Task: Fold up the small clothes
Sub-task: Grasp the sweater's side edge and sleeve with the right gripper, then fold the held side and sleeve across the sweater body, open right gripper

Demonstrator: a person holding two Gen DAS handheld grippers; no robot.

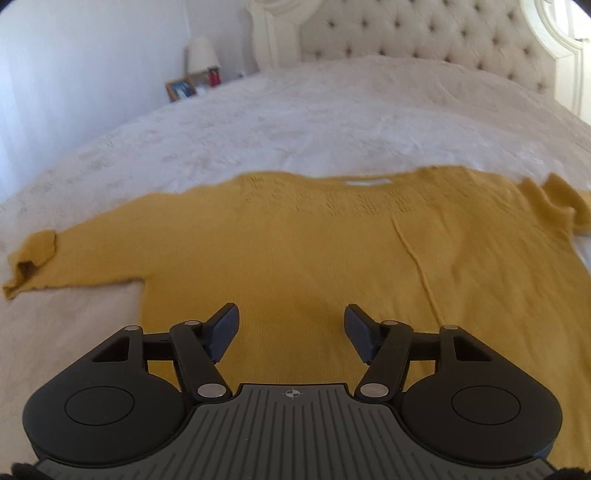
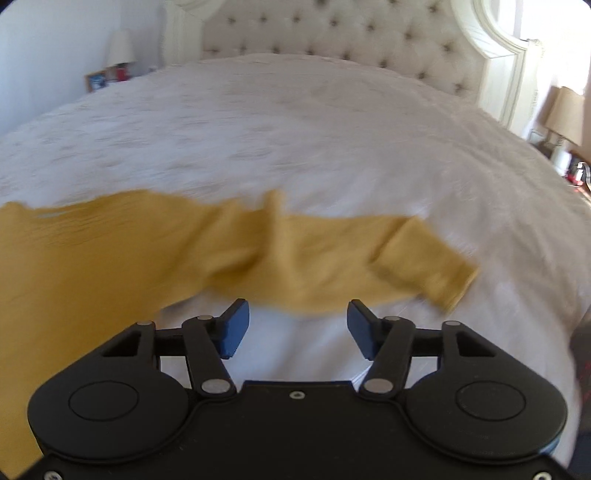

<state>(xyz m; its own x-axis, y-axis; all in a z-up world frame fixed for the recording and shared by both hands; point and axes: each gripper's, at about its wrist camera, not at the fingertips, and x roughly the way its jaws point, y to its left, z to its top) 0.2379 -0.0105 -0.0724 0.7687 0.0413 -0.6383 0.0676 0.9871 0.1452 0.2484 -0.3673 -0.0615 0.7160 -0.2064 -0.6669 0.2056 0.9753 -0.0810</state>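
Observation:
A mustard-yellow knit sweater (image 1: 295,243) lies spread flat on the white bedspread (image 1: 314,122), neckline toward the headboard. Its left sleeve (image 1: 40,254) stretches out to the left. My left gripper (image 1: 290,328) is open and empty, hovering over the lower middle of the sweater's body. In the right wrist view the sweater's right sleeve (image 2: 369,254) lies rumpled across the bed with its cuff (image 2: 439,273) at the right. My right gripper (image 2: 297,328) is open and empty, just below that sleeve over the bare bedspread (image 2: 332,129).
A tufted cream headboard (image 1: 424,33) stands at the far end of the bed. A nightstand with a lamp (image 1: 201,55) and a picture frame (image 1: 180,88) sits at the far left. Another lamp (image 2: 565,114) stands at the right bedside.

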